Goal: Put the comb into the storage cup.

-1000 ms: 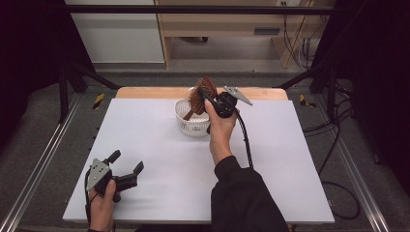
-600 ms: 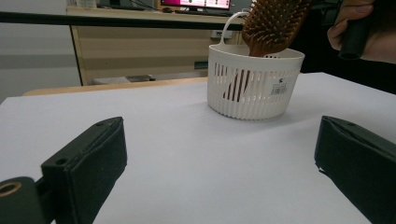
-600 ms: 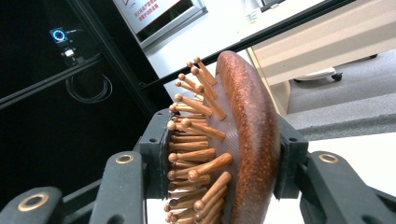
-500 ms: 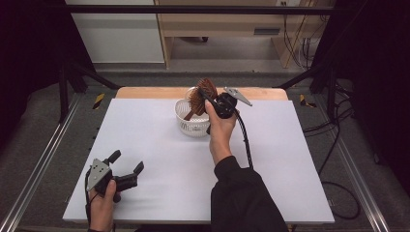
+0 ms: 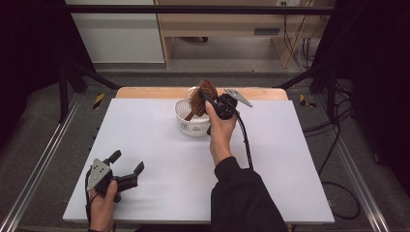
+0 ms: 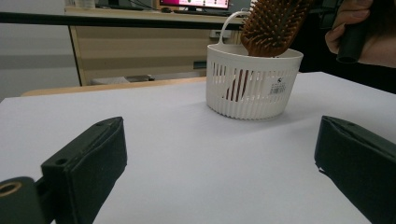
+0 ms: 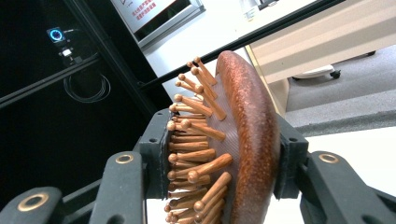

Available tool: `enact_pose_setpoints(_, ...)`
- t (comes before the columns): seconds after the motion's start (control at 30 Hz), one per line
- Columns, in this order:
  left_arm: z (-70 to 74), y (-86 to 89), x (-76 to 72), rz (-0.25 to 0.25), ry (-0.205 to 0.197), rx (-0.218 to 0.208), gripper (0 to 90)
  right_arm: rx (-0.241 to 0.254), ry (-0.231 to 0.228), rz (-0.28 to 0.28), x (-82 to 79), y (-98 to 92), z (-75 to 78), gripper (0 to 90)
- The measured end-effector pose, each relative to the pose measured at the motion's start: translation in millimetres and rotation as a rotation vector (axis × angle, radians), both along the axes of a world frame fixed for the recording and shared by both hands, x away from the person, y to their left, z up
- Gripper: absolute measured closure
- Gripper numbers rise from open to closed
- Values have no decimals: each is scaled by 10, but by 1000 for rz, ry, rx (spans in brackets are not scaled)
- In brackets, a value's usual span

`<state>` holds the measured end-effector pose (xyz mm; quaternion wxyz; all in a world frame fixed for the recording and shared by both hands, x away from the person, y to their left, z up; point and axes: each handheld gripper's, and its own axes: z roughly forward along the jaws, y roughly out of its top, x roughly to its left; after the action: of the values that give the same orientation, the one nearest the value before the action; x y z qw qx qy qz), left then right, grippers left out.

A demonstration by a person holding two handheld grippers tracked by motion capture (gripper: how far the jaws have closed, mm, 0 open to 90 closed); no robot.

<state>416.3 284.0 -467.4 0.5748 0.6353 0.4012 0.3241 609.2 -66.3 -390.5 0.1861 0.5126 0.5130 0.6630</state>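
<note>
I am looking down on a white table (image 5: 159, 159) with a desk standing behind it. A white basket (image 5: 189, 122) is sitting near the far edge. My right gripper (image 7: 223, 175) is pinching a wooden brush (image 5: 202, 96) by its head, the handle dipping into the basket. My left gripper (image 5: 126, 168) is resting at the near left corner, jaws spread.
</note>
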Motion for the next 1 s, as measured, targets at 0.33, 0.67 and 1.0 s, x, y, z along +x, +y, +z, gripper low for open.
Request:
enact_pose_setpoints(0.33, 1, -13, -1, -5, 0, 3, 25, -1, 3, 0, 1, -8, -2, 507)
enact_pose_setpoints(0.67, 0, -4, 3, 0, 0, 1, 25, -2, 3, 5, 0, -17, -4, 507)
enact_pose_setpoints(1.0, 1, -2, 0, -1, 0, 3, 26, 3, 7, 7, 11, -29, -10, 506)
